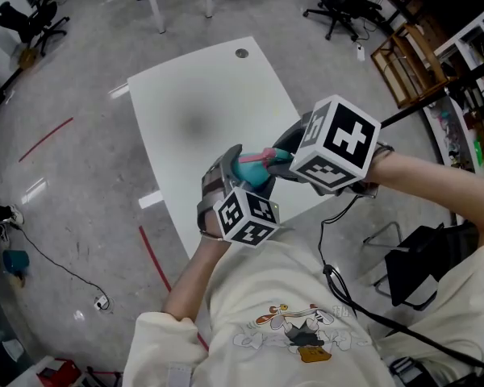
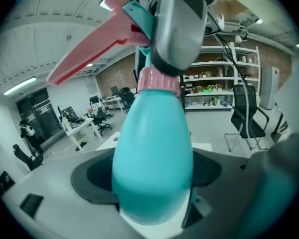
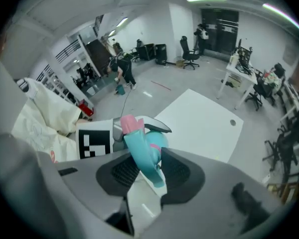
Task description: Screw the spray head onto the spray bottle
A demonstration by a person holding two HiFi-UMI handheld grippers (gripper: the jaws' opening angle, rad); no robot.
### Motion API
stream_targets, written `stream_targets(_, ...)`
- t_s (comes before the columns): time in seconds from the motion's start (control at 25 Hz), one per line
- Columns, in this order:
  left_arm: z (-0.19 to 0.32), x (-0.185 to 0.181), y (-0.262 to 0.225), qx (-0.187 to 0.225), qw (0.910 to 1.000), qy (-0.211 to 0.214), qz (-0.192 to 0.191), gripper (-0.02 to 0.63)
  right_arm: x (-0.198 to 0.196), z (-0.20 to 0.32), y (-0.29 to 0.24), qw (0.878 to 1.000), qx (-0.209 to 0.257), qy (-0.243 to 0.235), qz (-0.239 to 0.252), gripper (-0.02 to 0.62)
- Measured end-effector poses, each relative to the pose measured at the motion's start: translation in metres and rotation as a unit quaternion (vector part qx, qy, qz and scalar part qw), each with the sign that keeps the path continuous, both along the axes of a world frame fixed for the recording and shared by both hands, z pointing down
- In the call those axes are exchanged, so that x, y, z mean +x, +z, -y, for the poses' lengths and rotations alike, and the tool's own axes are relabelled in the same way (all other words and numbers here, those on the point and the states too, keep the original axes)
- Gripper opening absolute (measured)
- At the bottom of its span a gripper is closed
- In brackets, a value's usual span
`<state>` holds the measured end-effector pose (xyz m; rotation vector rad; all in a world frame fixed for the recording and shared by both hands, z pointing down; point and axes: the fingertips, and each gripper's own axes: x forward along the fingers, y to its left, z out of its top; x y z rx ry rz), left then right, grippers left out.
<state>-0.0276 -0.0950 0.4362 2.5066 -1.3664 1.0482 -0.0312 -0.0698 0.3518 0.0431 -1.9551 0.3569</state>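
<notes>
- spray bottle (image 2: pixel 152 168): body noted as plain turquoise, collar (image 2: pixel 158 79) pink
- spray head (image 3: pixel 142 153): housing turquoise, trigger (image 2: pixel 87 51) recorded as pink
- marker cubes (image 1: pixel 339 142): white faces printed with black square patterns
- table (image 1: pixel 202 111): found plain white
- floor (image 1: pixel 73 200): grey, marked with red lines (image 1: pixel 47 138)
- shirt (image 1: pixel 258 280): cream, printed with a cartoon motif

— What is the spray bottle (image 2: pixel 152 173) like?
— Teal, smooth and egg-shaped, narrowing to its neck. It is up in the air over the near edge of the white counter (image 1: pixel 202 95), tipped nearly level.
— And the spray head (image 2: pixel 119 31)?
— Teal, with a long pink trigger and a pink collar. It's seated on the neck, but I cannot tell how tightly.
</notes>
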Motion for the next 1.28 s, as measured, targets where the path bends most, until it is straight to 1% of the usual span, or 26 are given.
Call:
stream_targets(0.08,0.005,-0.005,-0.003,0.022,0.9993,-0.024,0.017,0.405,-0.001,0.004,-0.002,0.998,-0.019,0.063,0.009,0.126)
stream_targets(0.16,0.008,-0.01,-0.006,0.047,0.997,-0.045,0.041,0.407,0.0,0.005,-0.004,0.991,-0.044,0.123,0.018,0.126)
stream_targets(0.24,0.01,-0.013,-0.009,0.072,0.9937,-0.059,0.063,0.406,0.001,0.004,-0.004,0.983,-0.068,0.169,0.024,0.126)
stream_targets(0.32,0.01,-0.015,-0.011,0.093,0.9906,-0.065,0.077,0.405,0.002,0.001,-0.004,0.975,-0.089,0.202,0.028,0.126)
stream_targets(0.4,0.009,-0.015,-0.011,0.105,0.9895,-0.065,0.075,0.405,0.002,-0.001,-0.001,0.966,-0.112,0.229,0.032,0.126)
stream_targets(0.48,0.009,-0.015,-0.009,0.108,0.99,-0.064,0.064,0.407,0.004,-0.001,0.002,0.959,-0.128,0.253,0.029,0.127)
stream_targets(0.56,0.008,-0.014,-0.007,0.11,0.9907,-0.064,0.05,0.405,0.003,0.0,0.002,0.956,-0.134,0.26,0.029,0.127)
stream_targets(0.6,0.008,-0.013,-0.007,0.111,0.991,-0.062,0.042,0.406,0.001,0.0,0.002,0.955,-0.138,0.26,0.034,0.131)
stream_targets(0.68,0.008,-0.011,-0.006,0.11,0.992,-0.057,0.023,0.405,-0.002,0.002,0.001,0.954,-0.141,0.26,0.042,0.174)
stream_targets(0.8,0.007,-0.011,-0.001,0.098,0.9939,-0.048,-0.014,0.406,-0.004,0.005,-0.004,0.955,-0.143,0.254,0.053,0.213)
stream_targets(0.88,0.005,-0.009,0.002,0.085,0.995,-0.039,-0.037,0.405,0.0,0.003,-0.011,0.957,-0.144,0.244,0.061,0.224)
stream_targets(1.0,0.002,-0.008,0.004,0.066,0.9956,-0.019,-0.063,0.405,0.008,-0.003,-0.026,0.963,-0.146,0.213,0.074,0.233)
stream_targets(1.08,0.002,-0.01,0.005,0.057,0.9959,-0.005,-0.071,0.405,0.011,-0.009,-0.035,0.968,-0.149,0.184,0.077,0.233)
stream_targets(1.16,0.003,-0.012,0.005,0.048,0.9954,0.014,-0.082,0.405,0.012,-0.013,-0.044,0.977,-0.139,0.137,0.084,0.233)
stream_targets(1.24,0.0,-0.01,0.003,0.035,0.9929,0.051,-0.102,0.405,0.009,-0.014,-0.052,0.987,-0.102,0.069,0.101,0.233)
stream_targets(1.28,-0.004,-0.007,0.0,0.027,0.9896,0.081,-0.116,0.405,0.009,-0.014,-0.056,0.99,-0.077,0.029,0.115,0.233)
